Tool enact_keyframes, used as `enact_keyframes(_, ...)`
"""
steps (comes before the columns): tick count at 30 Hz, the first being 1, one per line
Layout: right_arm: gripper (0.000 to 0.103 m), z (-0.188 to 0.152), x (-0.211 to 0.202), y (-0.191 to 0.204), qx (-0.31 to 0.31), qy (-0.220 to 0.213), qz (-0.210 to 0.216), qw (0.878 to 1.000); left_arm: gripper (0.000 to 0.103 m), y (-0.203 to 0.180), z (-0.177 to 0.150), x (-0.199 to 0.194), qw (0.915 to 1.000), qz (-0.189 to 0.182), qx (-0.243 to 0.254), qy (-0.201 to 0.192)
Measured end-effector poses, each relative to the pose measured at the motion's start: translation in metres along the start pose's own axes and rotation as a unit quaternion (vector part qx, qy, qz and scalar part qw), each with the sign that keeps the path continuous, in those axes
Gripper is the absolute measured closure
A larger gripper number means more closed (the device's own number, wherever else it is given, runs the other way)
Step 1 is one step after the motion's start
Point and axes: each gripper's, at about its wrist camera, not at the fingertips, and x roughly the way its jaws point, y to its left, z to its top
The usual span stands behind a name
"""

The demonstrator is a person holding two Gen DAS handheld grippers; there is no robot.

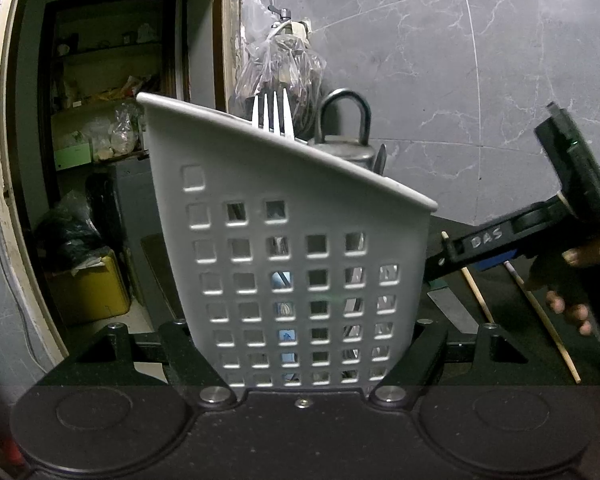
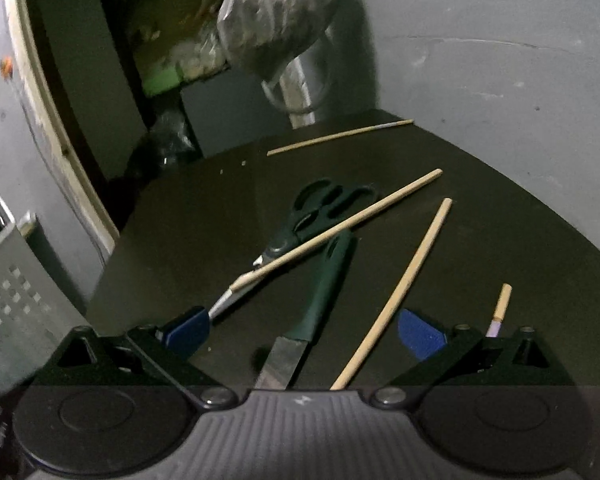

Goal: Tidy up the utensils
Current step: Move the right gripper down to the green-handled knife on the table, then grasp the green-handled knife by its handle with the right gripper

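Observation:
My left gripper (image 1: 302, 344) is shut on a white perforated utensil caddy (image 1: 284, 240), held tilted; a fork (image 1: 271, 114) stands up out of it. The caddy (image 2: 8, 320) also shows at the left edge of the right wrist view. On the dark table (image 2: 480, 220) lie a green-handled knife (image 2: 324, 284), dark scissors (image 2: 312, 220) and several wooden chopsticks (image 2: 400, 292). My right gripper (image 2: 304, 332) is open, hanging low over the knife and a chopstick, with blue pads (image 2: 188, 330) apart. That gripper (image 1: 500, 248) and a hand (image 1: 580, 280) show at the right in the left wrist view.
A metal pot with a loop handle (image 1: 346, 136) and a hanging plastic bag (image 1: 280, 60) stand behind the caddy by the grey tiled wall (image 1: 460, 60). A doorway (image 1: 100, 160) with cluttered shelves and a yellow box (image 1: 88, 288) opens at the left.

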Motion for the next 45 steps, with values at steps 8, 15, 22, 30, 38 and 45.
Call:
enact_keyframes(8,0.000,0.009,0.016,0.011,-0.038,0.015,-0.021,0.999,0.026,0.001,0.000,0.000,1.0000,0.000,0.001,0.000)
enact_keyframes(15,0.008,0.018,0.028,0.009,-0.050,0.010,0.003,0.999,0.026,0.001,0.000,0.000,1.0000,0.000,0.001,0.001)
enact_keyframes(22,0.030,0.018,0.030,0.002,-0.044,0.010,-0.008,0.999,0.025,0.001,0.000,0.000,1.0000,0.000,0.001,0.001)
enact_keyframes(30,0.071,0.009,0.024,0.005,-0.072,-0.009,-0.030,0.997,0.025,0.002,0.000,0.001,1.0000,0.001,0.002,0.001)
enact_keyframes(38,0.083,0.000,0.013,0.012,-0.077,-0.001,0.006,0.997,0.025,0.002,0.000,0.001,1.0000,0.001,0.002,0.001)
enact_keyframes(45,0.084,-0.022,-0.014,0.034,-0.130,0.028,0.057,0.989,0.025,0.001,0.000,0.001,1.0000,0.001,0.002,0.002)
